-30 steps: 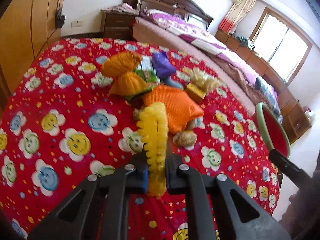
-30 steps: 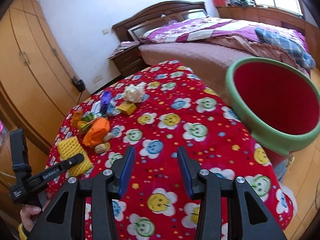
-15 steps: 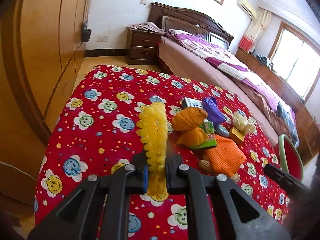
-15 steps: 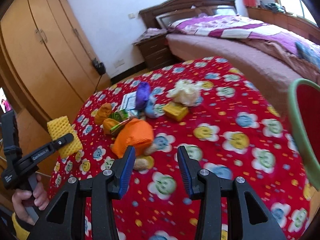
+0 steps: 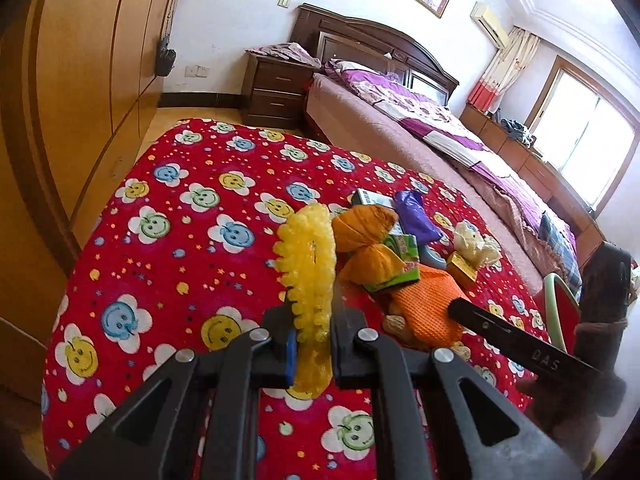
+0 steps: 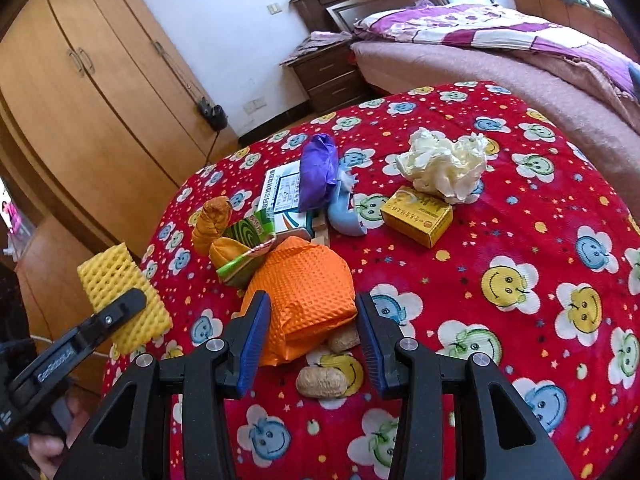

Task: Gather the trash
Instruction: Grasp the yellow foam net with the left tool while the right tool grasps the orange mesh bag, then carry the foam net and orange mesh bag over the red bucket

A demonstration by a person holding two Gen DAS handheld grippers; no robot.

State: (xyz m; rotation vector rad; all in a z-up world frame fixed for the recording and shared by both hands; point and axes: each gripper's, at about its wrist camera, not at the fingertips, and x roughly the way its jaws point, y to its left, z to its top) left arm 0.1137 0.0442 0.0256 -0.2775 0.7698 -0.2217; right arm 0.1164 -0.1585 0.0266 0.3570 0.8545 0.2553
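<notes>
My left gripper [image 5: 312, 320] is shut on a yellow foam net [image 5: 310, 264], held up above the red flowered tablecloth [image 5: 180, 240]; the right wrist view shows that yellow foam net [image 6: 120, 292] at the left, clear of the pile. My right gripper [image 6: 312, 320] is low over the trash pile. An orange foam wrap [image 6: 304, 280] lies between its blue pads [image 6: 254, 340]. The jaws are closing, and the pads sit at the wrap's sides without a clear squeeze. In the left wrist view one right finger [image 5: 520, 348] reaches over the orange wrap [image 5: 428, 312].
The pile also holds a purple bag [image 6: 318, 168], crumpled white paper [image 6: 444, 164], a yellow box [image 6: 416, 216], orange cloth wads [image 6: 216, 220], a green packet [image 6: 248, 236] and nut shells [image 6: 322, 382]. A green-rimmed red bin [image 5: 560, 304] stands past the table's right edge. A bed lies beyond.
My right gripper swung from the bin side to the pile and came down around the orange wrap, its jaws narrowing. My left gripper drew back from the pile, still holding the yellow net.
</notes>
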